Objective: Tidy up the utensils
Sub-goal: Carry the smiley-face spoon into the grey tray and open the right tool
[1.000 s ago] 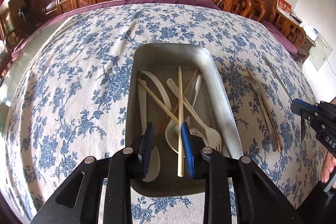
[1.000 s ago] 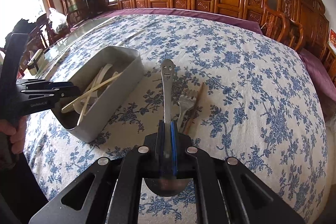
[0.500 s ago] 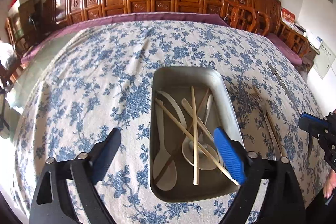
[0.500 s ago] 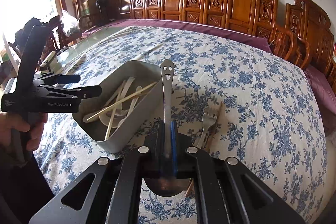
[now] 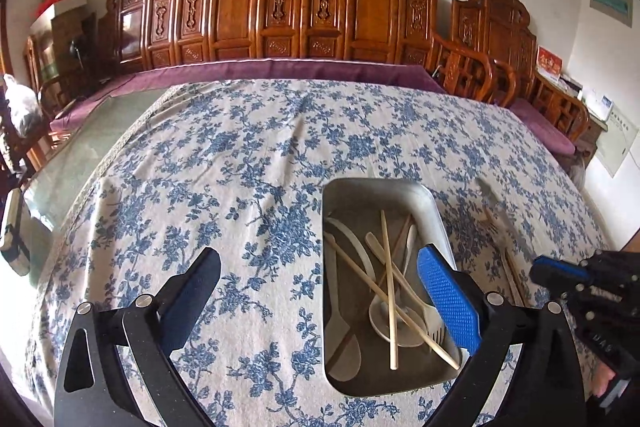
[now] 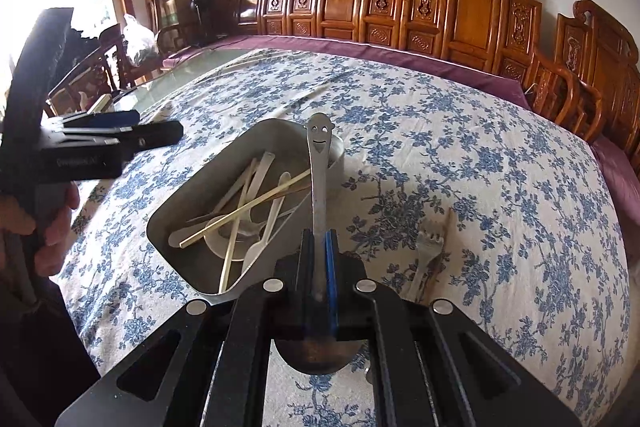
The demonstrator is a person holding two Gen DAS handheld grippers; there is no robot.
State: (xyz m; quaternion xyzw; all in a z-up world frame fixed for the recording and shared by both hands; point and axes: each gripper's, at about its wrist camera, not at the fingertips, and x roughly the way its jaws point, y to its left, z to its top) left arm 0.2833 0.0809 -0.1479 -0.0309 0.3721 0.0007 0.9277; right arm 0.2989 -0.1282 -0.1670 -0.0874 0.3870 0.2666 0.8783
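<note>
A metal tray point(image 5: 436, 211) point(image 6: 176, 215) on the flowered cloth holds pale plastic spoons, a plastic fork and chopsticks point(image 5: 387, 287) point(image 6: 244, 205). My left gripper point(image 5: 320, 291) is wide open and empty, up and left of the tray's near end; it also shows in the right wrist view point(image 6: 152, 135). My right gripper point(image 6: 318, 251) is shut on a metal spoon point(image 6: 318, 171) with a smiling face on its handle, held over the tray's right wall. A metal fork point(image 6: 426, 255) and a brown chopstick point(image 6: 446, 227) lie on the cloth to the right.
The table has a blue flowered cloth point(image 5: 240, 167) with a purple border at the far edge. Carved wooden chairs point(image 5: 304, 11) line the wall behind. Bare glass tabletop point(image 5: 80, 147) shows at the left. The right gripper point(image 5: 560, 275) shows at the right of the left wrist view.
My left gripper let go of a chopstick into the tray, opened wide and pulled back left. My right gripper has carried the metal spoon up from the cloth toward the tray.
</note>
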